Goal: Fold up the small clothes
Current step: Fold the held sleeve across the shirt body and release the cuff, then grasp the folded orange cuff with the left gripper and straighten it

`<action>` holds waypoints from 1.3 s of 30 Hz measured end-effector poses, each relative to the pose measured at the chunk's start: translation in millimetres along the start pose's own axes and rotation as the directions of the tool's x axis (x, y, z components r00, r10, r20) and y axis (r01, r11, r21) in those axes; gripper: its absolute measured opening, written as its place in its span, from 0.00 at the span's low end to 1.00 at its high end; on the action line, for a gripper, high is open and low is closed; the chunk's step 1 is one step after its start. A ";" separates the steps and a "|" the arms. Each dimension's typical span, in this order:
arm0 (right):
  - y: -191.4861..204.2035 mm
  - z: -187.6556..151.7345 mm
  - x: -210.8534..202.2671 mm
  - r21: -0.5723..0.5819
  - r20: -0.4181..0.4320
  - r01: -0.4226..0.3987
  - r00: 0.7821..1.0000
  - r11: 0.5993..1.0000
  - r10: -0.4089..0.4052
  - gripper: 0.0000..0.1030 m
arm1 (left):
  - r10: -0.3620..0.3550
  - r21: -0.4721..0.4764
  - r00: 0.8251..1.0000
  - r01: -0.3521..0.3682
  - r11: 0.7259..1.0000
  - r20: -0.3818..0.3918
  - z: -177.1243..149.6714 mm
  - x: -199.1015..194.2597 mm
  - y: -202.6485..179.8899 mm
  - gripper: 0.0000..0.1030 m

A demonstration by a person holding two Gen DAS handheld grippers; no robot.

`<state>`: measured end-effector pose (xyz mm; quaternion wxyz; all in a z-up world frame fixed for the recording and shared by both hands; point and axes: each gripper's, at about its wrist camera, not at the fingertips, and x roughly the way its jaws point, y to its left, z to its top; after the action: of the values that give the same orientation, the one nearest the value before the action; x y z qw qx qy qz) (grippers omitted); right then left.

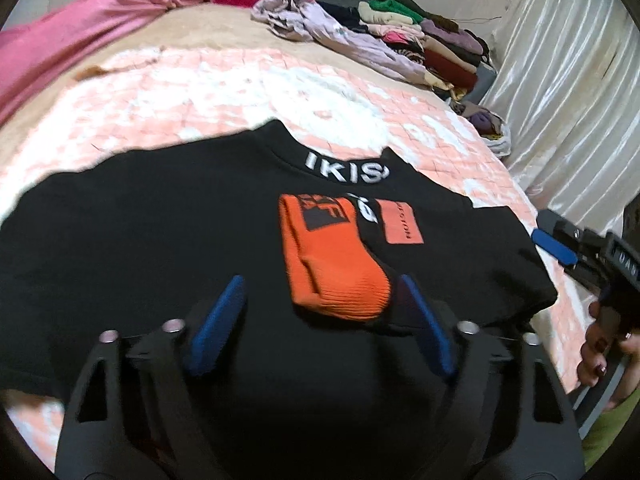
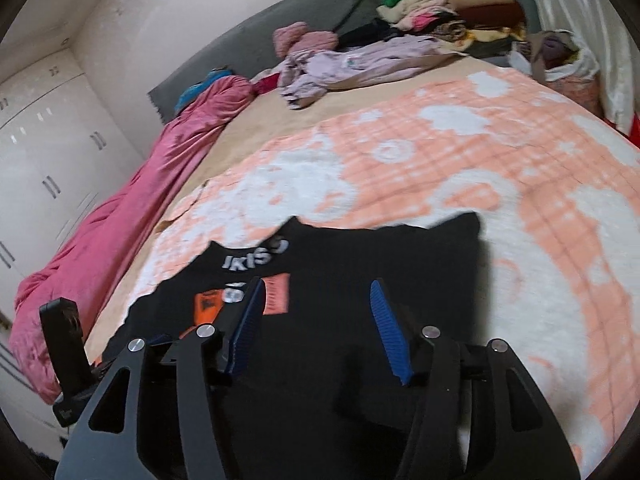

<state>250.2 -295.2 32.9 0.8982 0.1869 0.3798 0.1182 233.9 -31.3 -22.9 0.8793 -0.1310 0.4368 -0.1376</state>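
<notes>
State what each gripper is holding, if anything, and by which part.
Nothing is held. The left gripper stands open over the black shirt, its pads either side of the orange sock. The right gripper is open too.

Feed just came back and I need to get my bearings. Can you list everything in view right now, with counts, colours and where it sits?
black top: one, black with white collar lettering and orange patches, spread flat on the near bedspread
orange cuff: one, orange ribbed, lying on the top's chest
bedspread: one, peach and white, covering the bed
pink quilt: one, pink, bunched along the bed's far side by the wardrobe
lilac garment: one, pale lilac, crumpled near the headboard
clothes stack: one pile, mixed colours, in the bed's far corner
curtain: one, cream, beside the bed
left gripper: one, black with blue pads, open over the cuff
right gripper: one, same, open over the top
hand: one, holding the right gripper
</notes>
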 end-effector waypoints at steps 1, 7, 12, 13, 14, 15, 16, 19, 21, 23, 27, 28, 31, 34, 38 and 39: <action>-6.0 -2.6 -4.1 0.009 0.007 0.009 1.000 1.000 -0.009 0.53 | -0.015 -0.017 1.000 0.015 1.000 -0.016 -0.8 5.5 -0.3 0.60; -20.1 -17.5 -22.2 0.008 0.054 0.054 0.997 0.998 -0.054 0.54 | -0.048 -0.065 0.999 0.047 0.997 -0.018 -3.2 22.1 -1.2 0.49; -23.6 -23.8 -25.1 0.021 0.058 0.063 0.996 0.998 -0.064 0.54 | -0.111 -0.093 0.993 0.113 0.989 0.029 1.1 19.3 4.6 0.06; -23.7 -23.6 -25.2 0.020 0.059 0.065 0.996 0.998 -0.067 0.54 | -0.117 -0.094 0.992 0.120 0.988 0.037 2.3 15.5 6.0 0.05; -23.6 -22.9 -25.5 0.020 0.062 0.070 0.996 0.997 -0.071 0.54 | -0.116 -0.089 0.992 0.120 0.989 0.047 3.7 11.5 6.3 0.05; -23.3 -22.3 -26.3 0.020 0.070 0.080 0.994 0.997 -0.082 0.54 | -0.107 -0.080 0.992 0.112 0.990 0.067 6.1 4.6 7.1 0.05; -23.0 -22.1 -26.9 0.018 0.075 0.087 0.993 0.996 -0.088 0.54 | -0.094 -0.074 0.991 0.102 0.992 0.095 9.6 -6.0 9.8 0.05; -21.3 -21.7 -26.0 0.007 0.078 0.104 0.991 0.995 -0.104 0.54 | -0.073 -0.066 0.987 0.083 0.994 0.145 17.6 -30.7 19.8 0.05; -20.3 -22.8 -22.4 0.001 0.068 0.118 0.991 0.993 -0.118 0.54 | -0.043 -0.064 0.985 0.054 0.996 0.165 18.1 -40.4 26.8 0.05; -18.9 -24.1 -19.2 -0.005 0.060 0.130 0.990 0.991 -0.130 0.54 | 0.001 -0.063 0.985 0.010 0.998 0.170 17.2 -47.7 36.3 0.06; -12.0 -27.8 -7.8 -0.043 0.032 0.179 0.984 0.983 -0.178 0.54 | 0.032 -0.085 0.993 -0.023 0.996 0.117 12.0 -43.2 51.8 0.06; -10.0 -29.2 -4.6 -0.057 0.025 0.187 0.982 0.981 -0.186 0.54 | 0.039 -0.088 0.994 -0.030 0.996 0.106 10.4 -40.9 54.2 0.06; 0.6 -33.5 3.9 -0.114 0.010 0.199 0.980 0.973 -0.199 0.54 | 0.058 -0.085 0.995 -0.051 0.995 0.081 6.9 -35.6 57.5 0.06; 11.2 -37.2 10.4 -0.169 0.005 0.207 0.978 0.964 -0.209 0.54 | 0.069 -0.069 0.994 -0.064 0.996 0.079 5.4 -37.2 58.2 0.07; 22.7 -40.0 20.7 -0.225 -0.015 0.187 0.981 0.956 -0.195 0.54 | 0.090 -0.059 0.993 -0.086 0.995 0.072 2.1 -36.1 59.4 0.08; 24.0 -40.2 23.2 -0.234 -0.020 0.184 0.981 0.955 -0.194 0.54 | 0.095 -0.061 0.993 -0.091 0.994 0.071 1.9 -35.5 60.2 0.09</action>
<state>235.1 -255.5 2.5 0.9127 0.0412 0.3987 0.0790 222.5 37.4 -16.8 0.8961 -0.1406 0.4136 -0.0791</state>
